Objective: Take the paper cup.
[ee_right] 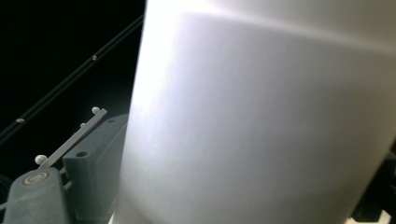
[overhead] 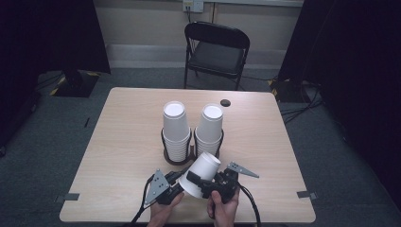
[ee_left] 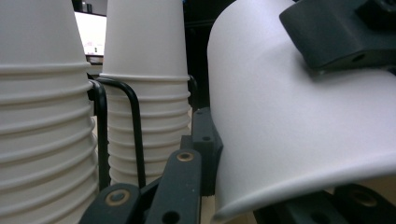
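A white paper cup [overhead: 203, 172] is held tilted just above the table's front edge, its base pointing up and to the right. My right gripper [overhead: 196, 182] is shut on the cup's body [ee_right: 257, 116], one jaw on each side. My left gripper [overhead: 178, 182] stands open at the cup's rim end [ee_left: 289, 116]; one jaw touches the wall and the other sits below the rim with a gap. Behind the cup, two stacks of white cups [overhead: 175, 127] [overhead: 209, 127] stand upside down in a black wire holder [overhead: 177, 158].
The light wooden table [overhead: 123, 123] has bare room left and right of the holder. A small dark round disc [overhead: 225, 102] lies near its far edge. A black folding chair [overhead: 216, 47] stands beyond the table. Dark curtains hang on both sides.
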A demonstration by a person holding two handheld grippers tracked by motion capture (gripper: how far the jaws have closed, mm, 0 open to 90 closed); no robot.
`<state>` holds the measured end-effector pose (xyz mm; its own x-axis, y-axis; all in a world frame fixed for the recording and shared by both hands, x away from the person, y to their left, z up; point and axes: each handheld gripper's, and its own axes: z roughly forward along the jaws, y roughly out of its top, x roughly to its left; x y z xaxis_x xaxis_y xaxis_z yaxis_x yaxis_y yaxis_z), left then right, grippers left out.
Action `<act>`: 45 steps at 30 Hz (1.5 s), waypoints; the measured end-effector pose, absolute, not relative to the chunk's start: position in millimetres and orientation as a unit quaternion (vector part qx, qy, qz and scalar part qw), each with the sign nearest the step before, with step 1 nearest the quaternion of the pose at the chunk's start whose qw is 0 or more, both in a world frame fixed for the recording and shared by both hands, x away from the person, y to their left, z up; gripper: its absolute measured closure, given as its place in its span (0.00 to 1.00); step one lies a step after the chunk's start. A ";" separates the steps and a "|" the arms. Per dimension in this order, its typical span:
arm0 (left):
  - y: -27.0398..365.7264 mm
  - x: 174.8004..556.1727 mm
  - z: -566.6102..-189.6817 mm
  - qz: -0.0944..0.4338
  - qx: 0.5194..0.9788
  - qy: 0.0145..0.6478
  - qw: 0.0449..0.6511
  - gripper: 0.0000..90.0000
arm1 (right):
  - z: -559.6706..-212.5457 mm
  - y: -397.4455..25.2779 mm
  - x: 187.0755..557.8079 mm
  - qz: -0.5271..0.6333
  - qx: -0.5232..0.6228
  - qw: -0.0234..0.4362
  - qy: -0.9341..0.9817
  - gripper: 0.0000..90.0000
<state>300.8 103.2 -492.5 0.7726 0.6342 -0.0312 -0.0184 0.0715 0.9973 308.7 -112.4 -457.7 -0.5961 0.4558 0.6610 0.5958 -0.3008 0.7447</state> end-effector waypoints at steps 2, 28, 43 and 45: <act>104.0 300.6 -492.0 0.231 0.644 0.241 0.688 0.93 | -456.8 -113.2 309.5 -0.672 -0.446 0.050 -0.588 0.12; 120.4 306.3 -490.7 0.158 0.704 0.238 0.650 0.95 | -440.7 -134.3 323.0 -0.661 -0.444 -0.065 -0.602 0.15; 130.3 309.5 -480.3 0.168 0.744 0.232 0.604 0.95 | -438.3 -145.1 303.8 -0.669 -0.388 -0.147 -0.617 0.14; 132.4 310.5 -479.0 0.164 0.742 0.238 0.605 0.96 | -439.0 -146.9 302.5 -0.666 -0.392 -0.156 -0.616 0.14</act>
<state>310.5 132.4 -479.0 0.8335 0.5507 -0.0448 0.1549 -0.1551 0.9757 302.5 -146.9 -439.0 -0.6444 0.6901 0.3294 0.2745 -0.1933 0.9420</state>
